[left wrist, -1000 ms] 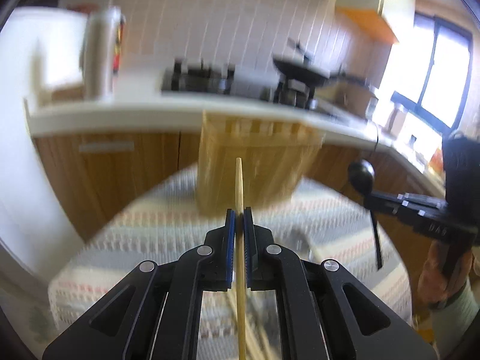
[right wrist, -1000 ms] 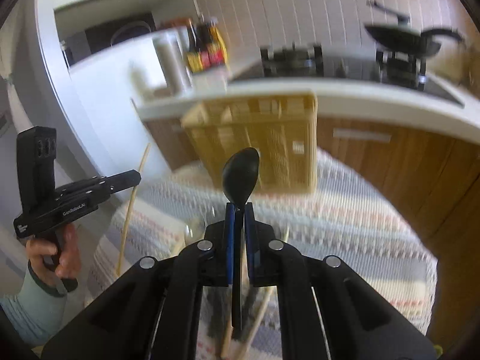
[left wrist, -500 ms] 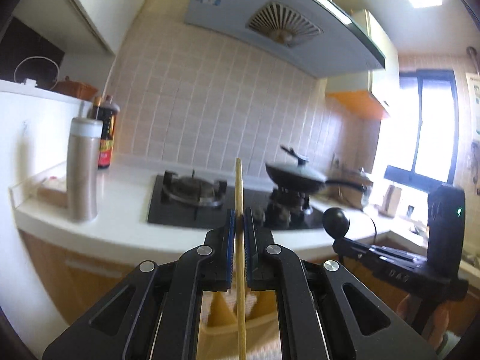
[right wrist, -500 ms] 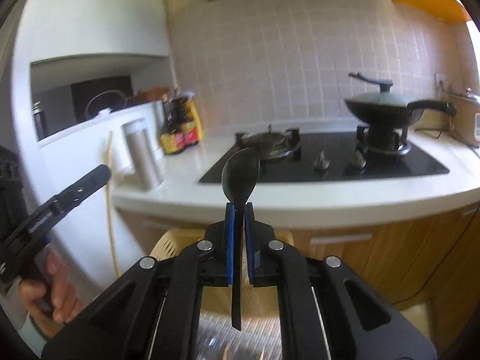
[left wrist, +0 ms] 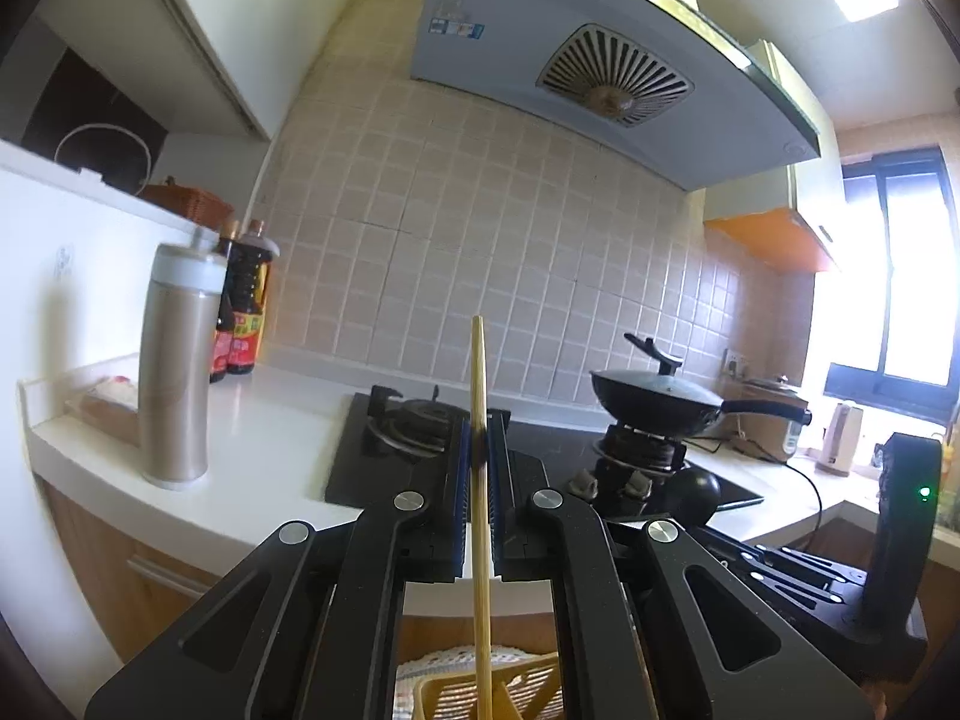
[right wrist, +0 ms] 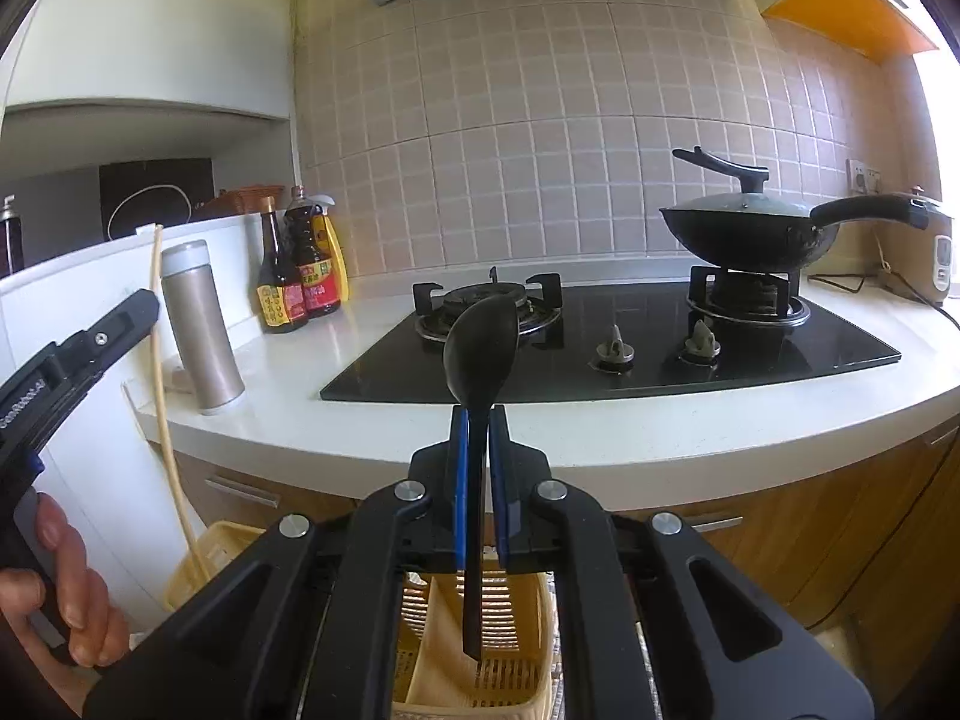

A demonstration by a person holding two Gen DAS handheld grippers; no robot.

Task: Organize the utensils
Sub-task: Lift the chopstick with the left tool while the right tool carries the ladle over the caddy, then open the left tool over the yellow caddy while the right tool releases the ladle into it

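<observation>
My left gripper (left wrist: 478,450) is shut on a wooden chopstick (left wrist: 480,516) held upright; its lower end hangs over the yellow slatted utensil basket (left wrist: 522,690) below. My right gripper (right wrist: 478,438) is shut on a black spoon (right wrist: 480,348), bowl up, handle tip hanging inside the yellow basket (right wrist: 516,648). The left gripper (right wrist: 78,348) and its chopstick (right wrist: 162,396) show at the left of the right wrist view. The right gripper (left wrist: 798,576) and spoon bowl (left wrist: 696,489) show at the right of the left wrist view.
A white kitchen counter (right wrist: 600,426) runs behind, with a black gas hob (right wrist: 600,348), a lidded wok (right wrist: 750,234), a steel flask (right wrist: 201,330) and sauce bottles (right wrist: 300,276). A range hood (left wrist: 576,72) hangs above. Wooden cabinets stand below the counter.
Both grippers have risen and tilted up, from facing the basket on the striped cloth to facing the counter and wall. Each still holds its utensil, now upright over the basket.
</observation>
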